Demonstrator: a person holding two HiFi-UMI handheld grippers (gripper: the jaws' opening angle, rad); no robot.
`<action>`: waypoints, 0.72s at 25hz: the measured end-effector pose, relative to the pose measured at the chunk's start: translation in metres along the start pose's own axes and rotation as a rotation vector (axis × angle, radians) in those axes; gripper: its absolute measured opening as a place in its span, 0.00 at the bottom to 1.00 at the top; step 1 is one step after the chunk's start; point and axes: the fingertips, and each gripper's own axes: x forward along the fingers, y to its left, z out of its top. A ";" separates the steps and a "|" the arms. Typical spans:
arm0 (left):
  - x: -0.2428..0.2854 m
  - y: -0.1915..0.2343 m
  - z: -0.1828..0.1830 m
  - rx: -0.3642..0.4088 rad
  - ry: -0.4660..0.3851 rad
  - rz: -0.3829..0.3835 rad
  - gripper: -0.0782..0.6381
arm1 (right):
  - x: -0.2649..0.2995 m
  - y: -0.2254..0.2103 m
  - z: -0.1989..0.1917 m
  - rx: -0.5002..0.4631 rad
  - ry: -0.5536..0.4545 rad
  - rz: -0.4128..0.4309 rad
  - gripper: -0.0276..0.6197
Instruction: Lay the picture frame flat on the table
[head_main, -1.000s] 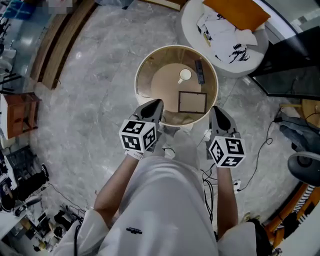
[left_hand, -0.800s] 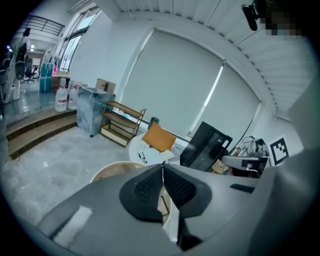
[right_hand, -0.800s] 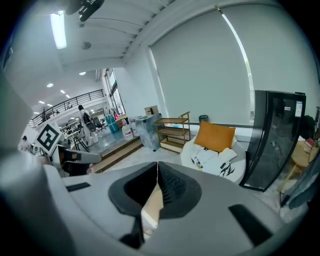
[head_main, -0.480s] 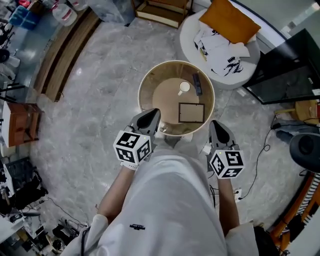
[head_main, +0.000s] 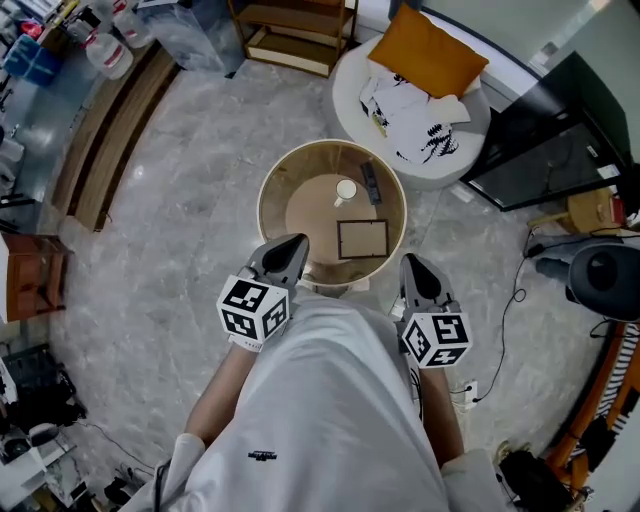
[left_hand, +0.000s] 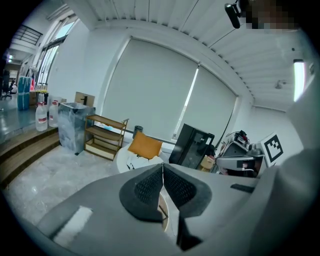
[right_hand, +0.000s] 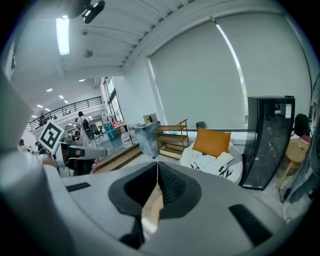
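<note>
Left tool (head_main: 295, 243), closed, hangs by table (head_main: 268, 195) bearing picture frame (head_main: 361, 239), cup (head_main: 346, 189), remote (head_main: 371, 184).

Left gripper (head_main: 290, 246): I hold it low in front of my body, tip over the near rim of the round table (head_main: 268, 185). Its jaws point toward the table, closed tip to tip, with nothing between them. Right gripper (head_main: 411, 266): level with the left, just outside the table's near right rim, jaws likewise together and empty. Left forearm (head_main: 222, 385) and right forearm (head_main: 442, 405): bare, elbows bent, drawn in beside my torso.
</note>
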 end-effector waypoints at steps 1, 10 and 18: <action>0.000 0.000 0.002 -0.005 -0.006 0.001 0.12 | -0.001 -0.002 0.001 0.004 -0.004 -0.006 0.05; 0.000 0.002 0.012 0.002 -0.015 -0.011 0.12 | 0.002 0.002 0.004 0.001 -0.019 -0.018 0.05; 0.008 -0.005 0.018 0.008 -0.017 -0.025 0.12 | 0.004 -0.001 0.006 0.005 -0.005 -0.018 0.05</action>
